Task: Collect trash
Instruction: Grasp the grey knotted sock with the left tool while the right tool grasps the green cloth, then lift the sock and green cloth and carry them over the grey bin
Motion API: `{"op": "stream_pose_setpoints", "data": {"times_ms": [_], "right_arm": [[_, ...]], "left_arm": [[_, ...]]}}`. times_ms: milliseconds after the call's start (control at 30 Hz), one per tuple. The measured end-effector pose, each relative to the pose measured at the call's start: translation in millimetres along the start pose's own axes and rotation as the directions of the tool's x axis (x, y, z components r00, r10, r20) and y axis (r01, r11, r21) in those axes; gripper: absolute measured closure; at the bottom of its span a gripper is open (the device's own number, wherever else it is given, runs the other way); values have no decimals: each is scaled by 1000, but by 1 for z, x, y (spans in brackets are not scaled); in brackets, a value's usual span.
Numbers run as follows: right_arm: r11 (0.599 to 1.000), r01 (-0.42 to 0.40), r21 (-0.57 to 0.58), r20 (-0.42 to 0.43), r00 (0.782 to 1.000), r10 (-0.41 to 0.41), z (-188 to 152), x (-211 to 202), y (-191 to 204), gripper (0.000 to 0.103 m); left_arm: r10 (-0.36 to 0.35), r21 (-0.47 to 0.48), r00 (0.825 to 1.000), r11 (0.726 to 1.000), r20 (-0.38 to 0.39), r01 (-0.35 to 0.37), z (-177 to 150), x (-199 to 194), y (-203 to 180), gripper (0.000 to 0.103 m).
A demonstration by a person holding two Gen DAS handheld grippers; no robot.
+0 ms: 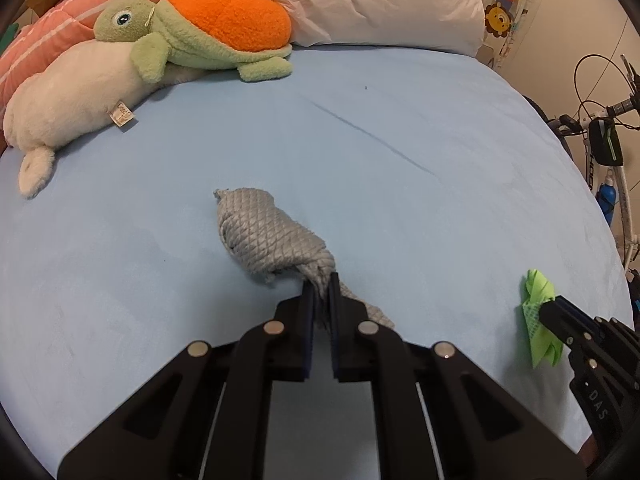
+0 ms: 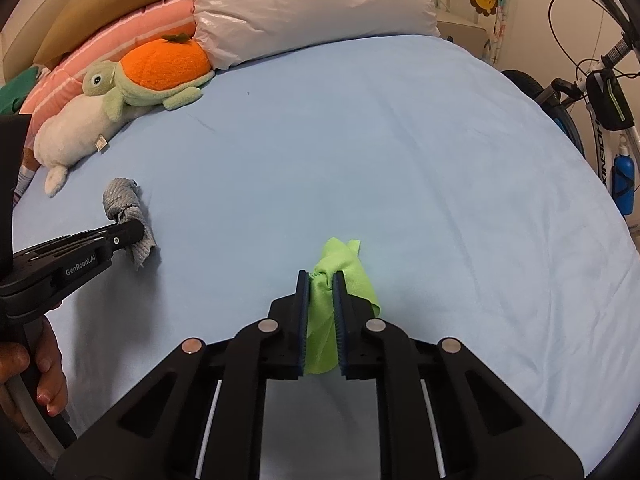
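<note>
On the bed, covered in a pale blue sheet, two crumpled cloths lie toward the near edge, well apart from each other. Left gripper has its jaws nearly together, pinching the twisted tail of the grey cloth; the rest of that cloth rests bunched on the sheet just beyond the fingertips. Right gripper is likewise closed narrow on the green cloth, which bulges up between and past its pads, nearer the bed's right edge. A hand wraps the left tool's handle at the near left corner.

Up at the head of the bed a white pillow lies against the wall. At the far left corner a turtle toy with an orange shell rests partly on a white plush, both against a pink striped pillow. A bicycle stands beside the bed's right edge.
</note>
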State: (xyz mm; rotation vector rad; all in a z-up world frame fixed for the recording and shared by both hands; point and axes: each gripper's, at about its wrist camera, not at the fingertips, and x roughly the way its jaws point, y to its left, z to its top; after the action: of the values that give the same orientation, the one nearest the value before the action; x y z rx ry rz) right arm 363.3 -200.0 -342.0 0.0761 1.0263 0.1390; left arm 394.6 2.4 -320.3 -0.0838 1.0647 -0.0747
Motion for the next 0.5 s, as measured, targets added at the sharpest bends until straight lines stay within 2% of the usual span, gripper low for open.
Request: {"op": "stream_pose_setpoints", "data": {"times_ms": [500], "right_arm": [[999, -31, -20, 23, 999, 32, -1, -12, 9, 93]], "left_arm": [[0, 12, 1000, 1000, 1, 0, -27, -32, -3, 96]]}}
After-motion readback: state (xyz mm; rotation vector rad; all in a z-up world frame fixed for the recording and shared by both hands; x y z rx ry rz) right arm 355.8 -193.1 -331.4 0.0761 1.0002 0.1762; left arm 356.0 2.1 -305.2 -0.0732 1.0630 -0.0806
